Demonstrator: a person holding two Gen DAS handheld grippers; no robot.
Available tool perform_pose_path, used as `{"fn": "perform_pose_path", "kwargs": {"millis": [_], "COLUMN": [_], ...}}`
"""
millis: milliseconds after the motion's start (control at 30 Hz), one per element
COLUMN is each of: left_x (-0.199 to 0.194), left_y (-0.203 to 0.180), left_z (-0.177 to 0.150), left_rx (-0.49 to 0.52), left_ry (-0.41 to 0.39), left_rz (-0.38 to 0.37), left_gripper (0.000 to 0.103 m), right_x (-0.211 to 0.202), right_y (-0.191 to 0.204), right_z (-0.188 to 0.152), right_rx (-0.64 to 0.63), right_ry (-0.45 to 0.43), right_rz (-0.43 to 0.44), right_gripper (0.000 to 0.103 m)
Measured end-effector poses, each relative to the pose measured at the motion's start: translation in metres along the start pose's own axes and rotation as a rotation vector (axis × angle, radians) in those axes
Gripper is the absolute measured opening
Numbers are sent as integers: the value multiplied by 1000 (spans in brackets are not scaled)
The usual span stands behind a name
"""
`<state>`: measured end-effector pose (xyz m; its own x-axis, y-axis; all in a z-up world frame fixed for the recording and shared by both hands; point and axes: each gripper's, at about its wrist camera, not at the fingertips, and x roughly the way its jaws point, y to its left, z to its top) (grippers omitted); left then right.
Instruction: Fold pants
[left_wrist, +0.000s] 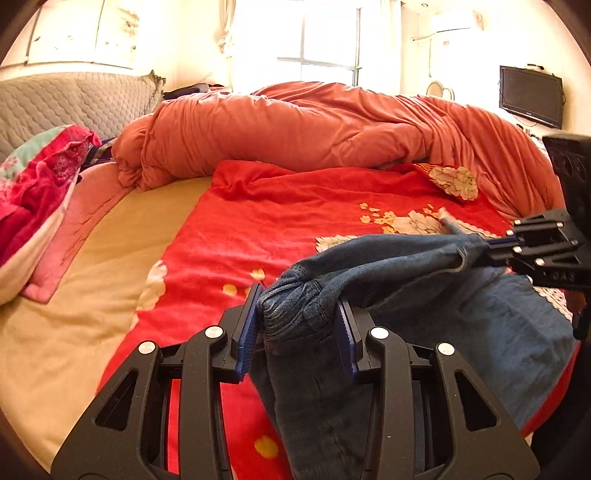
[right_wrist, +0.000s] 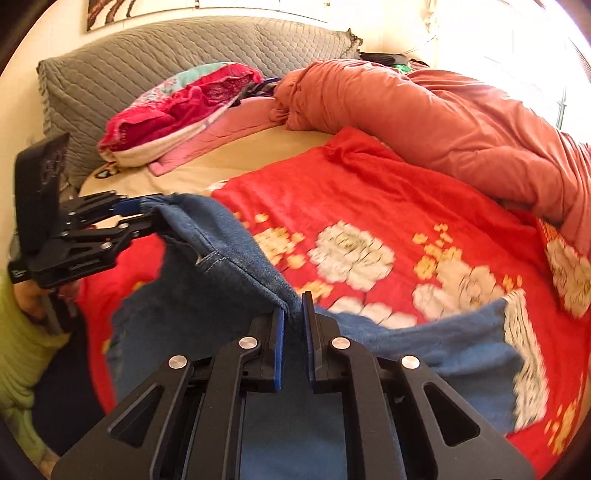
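- The left gripper (left_wrist: 299, 317) points forward and somewhat down over the bed; its blue pads (left_wrist: 246, 332) are clamped on a thick bunched wad of the jeans (left_wrist: 369, 280), so the jaws stand partly apart around the denim.
- The right gripper (right_wrist: 293, 325) tilts more steeply down, its jaws drawn narrow on a thin folded edge of the same jeans (right_wrist: 221, 254).
- In the left wrist view the right gripper (left_wrist: 491, 247) comes in from the right edge, held about level, pinching the denim at a hem-like edge; the cloth stretches between the two grippers.
- In the right wrist view the left gripper (right_wrist: 129, 212) reaches in from the left edge, held by a hand (right_wrist: 33, 299) in a yellow-green sleeve (right_wrist: 18, 354).
- The jeans are lifted at both gripped points, and the rest hangs down and lies on the red floral blanket (left_wrist: 280, 221) at the near side of the bed.
- A pale frayed hem (right_wrist: 524, 354) of one leg lies on the blanket to the right.
- Behind the blanket, an orange duvet (left_wrist: 314, 125) is heaped across the bed.
- A pink and teal pillow (right_wrist: 184, 103) rests by the grey quilted headboard (right_wrist: 147, 48).
- The tan sheet (left_wrist: 92, 266) shows bare beside the blanket.
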<state>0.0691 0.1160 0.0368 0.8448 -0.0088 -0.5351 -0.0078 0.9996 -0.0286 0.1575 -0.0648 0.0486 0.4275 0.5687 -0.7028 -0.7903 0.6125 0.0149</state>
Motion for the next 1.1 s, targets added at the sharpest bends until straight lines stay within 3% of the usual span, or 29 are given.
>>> {"fn": "perform_pose_path", "kwargs": {"millis": [333, 600, 867, 1000, 1100], "left_x": [-38, -50, -45, -42, -56], "left_y": [-19, -17, -21, -16, -9], "left_z": [-38, -60, -78, -89, -93], "left_rx": [-19, -52, -28, -61, -79], "left_ry": [56, 144, 234, 299, 301], "left_rz": [-58, -88, -63, -53, -21], "left_gripper": [29, 29, 37, 44, 44], "right_x": [-27, -34, -29, -22, -19], "right_y": [32, 59, 74, 77, 79], "right_z": [-50, -84, -106, -116, -121], "right_rx": [67, 61, 30, 36, 47], "right_ry": [19, 26, 78, 102, 101], "right_rz": [31, 71, 91, 108, 134], "right_gripper": [8, 8, 11, 12, 16]}}
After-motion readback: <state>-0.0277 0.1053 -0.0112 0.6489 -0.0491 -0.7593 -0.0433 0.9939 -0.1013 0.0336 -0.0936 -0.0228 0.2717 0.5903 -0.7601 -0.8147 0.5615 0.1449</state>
